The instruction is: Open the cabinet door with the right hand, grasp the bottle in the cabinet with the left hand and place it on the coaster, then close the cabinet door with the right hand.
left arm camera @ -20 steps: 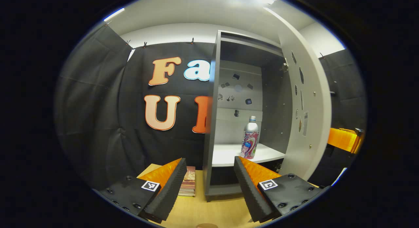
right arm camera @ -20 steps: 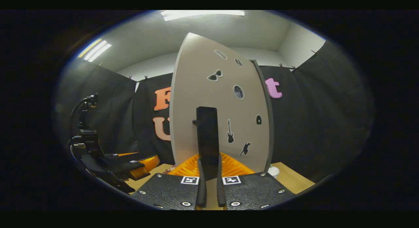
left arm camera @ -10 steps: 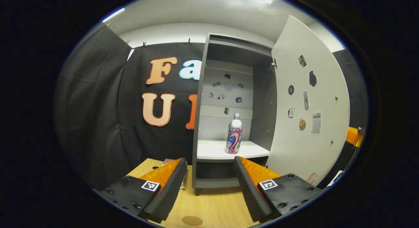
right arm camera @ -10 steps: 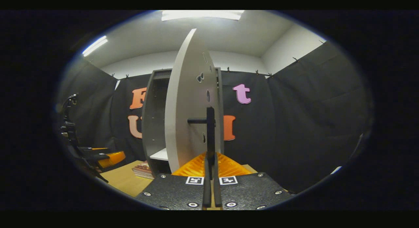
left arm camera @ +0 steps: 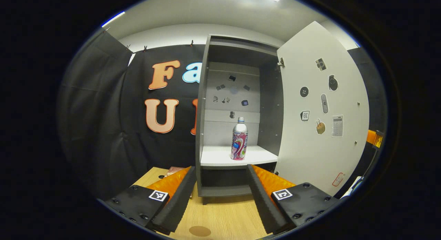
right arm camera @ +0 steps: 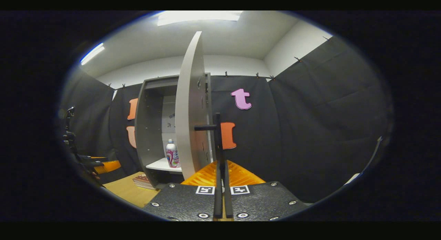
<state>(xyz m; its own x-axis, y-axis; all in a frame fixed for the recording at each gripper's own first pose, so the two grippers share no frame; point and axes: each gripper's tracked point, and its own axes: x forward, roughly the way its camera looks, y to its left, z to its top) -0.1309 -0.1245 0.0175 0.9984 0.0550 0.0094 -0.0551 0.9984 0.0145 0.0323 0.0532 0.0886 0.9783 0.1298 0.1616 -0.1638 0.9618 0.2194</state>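
Black cloth booth walls (right arm camera: 310,123), white ceiling (left arm camera: 213,12) with strip lights (right arm camera: 196,16), wooden tabletop (left arm camera: 224,219)

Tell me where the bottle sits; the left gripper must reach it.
The silver bottle with pink label stands upright on the grey cabinet's white shelf, right of centre.

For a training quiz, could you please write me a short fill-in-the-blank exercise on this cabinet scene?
1. The cabinet door stands ____.
2. The bottle stands upright on the cabinet's ____.
3. The right gripper is shut on the door's ____.
4. The left gripper is ____, holding nothing.

Missing words: open; shelf; handle; open
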